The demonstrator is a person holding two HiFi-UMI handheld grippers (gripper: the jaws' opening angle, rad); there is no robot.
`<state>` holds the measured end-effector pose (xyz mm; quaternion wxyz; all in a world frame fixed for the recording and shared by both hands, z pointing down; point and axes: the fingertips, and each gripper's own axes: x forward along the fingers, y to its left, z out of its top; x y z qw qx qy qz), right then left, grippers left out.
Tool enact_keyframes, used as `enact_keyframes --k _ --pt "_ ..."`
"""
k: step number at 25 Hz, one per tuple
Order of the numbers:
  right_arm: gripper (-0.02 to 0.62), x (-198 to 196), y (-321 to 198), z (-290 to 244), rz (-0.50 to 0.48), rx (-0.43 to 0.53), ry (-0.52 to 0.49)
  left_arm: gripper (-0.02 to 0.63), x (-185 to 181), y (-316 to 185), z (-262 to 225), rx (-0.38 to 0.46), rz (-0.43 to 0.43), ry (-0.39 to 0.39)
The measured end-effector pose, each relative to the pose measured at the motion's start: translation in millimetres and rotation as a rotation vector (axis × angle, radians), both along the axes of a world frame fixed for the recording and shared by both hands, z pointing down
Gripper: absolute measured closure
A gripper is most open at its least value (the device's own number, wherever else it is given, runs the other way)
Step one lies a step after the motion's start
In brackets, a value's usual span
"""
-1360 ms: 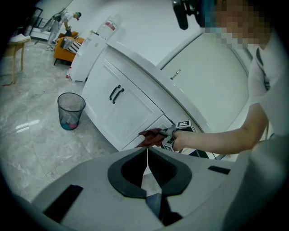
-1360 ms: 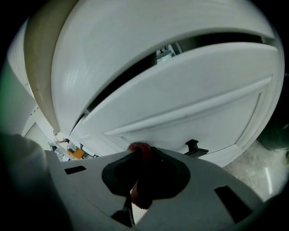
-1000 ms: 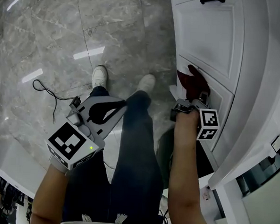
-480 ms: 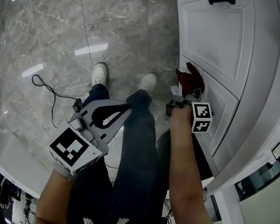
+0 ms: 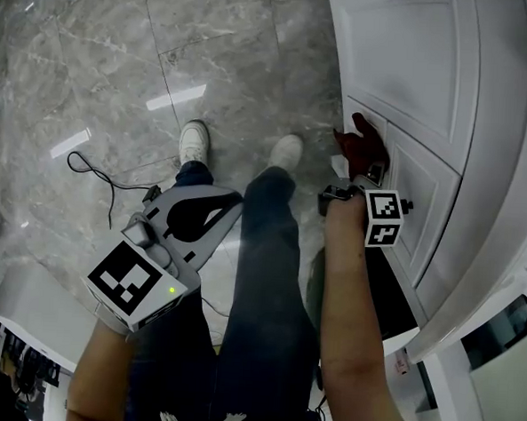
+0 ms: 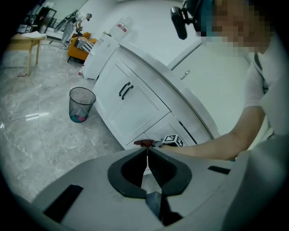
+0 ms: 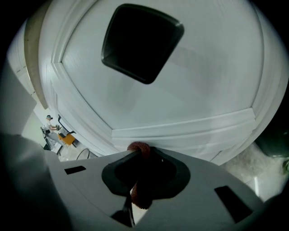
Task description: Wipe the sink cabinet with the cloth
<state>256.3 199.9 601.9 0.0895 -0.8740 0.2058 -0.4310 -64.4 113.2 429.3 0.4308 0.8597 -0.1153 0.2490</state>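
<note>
A dark red cloth [image 5: 363, 147] is pressed against the white sink cabinet [image 5: 414, 72], at the seam between the upper door and the lower panel. My right gripper [image 5: 364, 171] is shut on it, and its marker cube sits just behind. In the right gripper view the cloth [image 7: 139, 150] bunches between the jaws and touches the panel moulding [image 7: 189, 126]. My left gripper [image 5: 227, 201] hangs over the person's left leg, away from the cabinet. In the left gripper view its tips [image 6: 146, 151] meet with nothing between them, and the cloth [image 6: 143, 143] shows beyond.
Grey marble floor [image 5: 122, 54] lies to the left, with a black cable [image 5: 97, 173] on it. The person's white shoes [image 5: 195, 140] stand close to the cabinet base. A mesh waste bin [image 6: 81, 104] stands by the cabinet doors with black handles [image 6: 126, 90].
The right gripper and cloth have shifted slightly along the cabinet front while staying against it. The left gripper has barely moved. The head view has drifted.
</note>
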Motion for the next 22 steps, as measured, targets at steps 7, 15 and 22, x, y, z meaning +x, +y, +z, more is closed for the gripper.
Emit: enact_keyframes --k 7,15,22 --pt "0.548 0.1 17.5 -18.5 0.112 0.013 0.019 0.594 8.7 8.4 -3.4 -0.010 0.056 0.022" --pt "0.548 4.0 25.4 -51.7 0.230 0.056 0.077 0.594 1.8 -3.4 -5.2 0.025 0.133 0.030" --pt "0.548 1.1 24.8 -82.0 0.394 0.262 0.029 0.594 10.6 -10.8 -12.6 0.045 0.235 0.048"
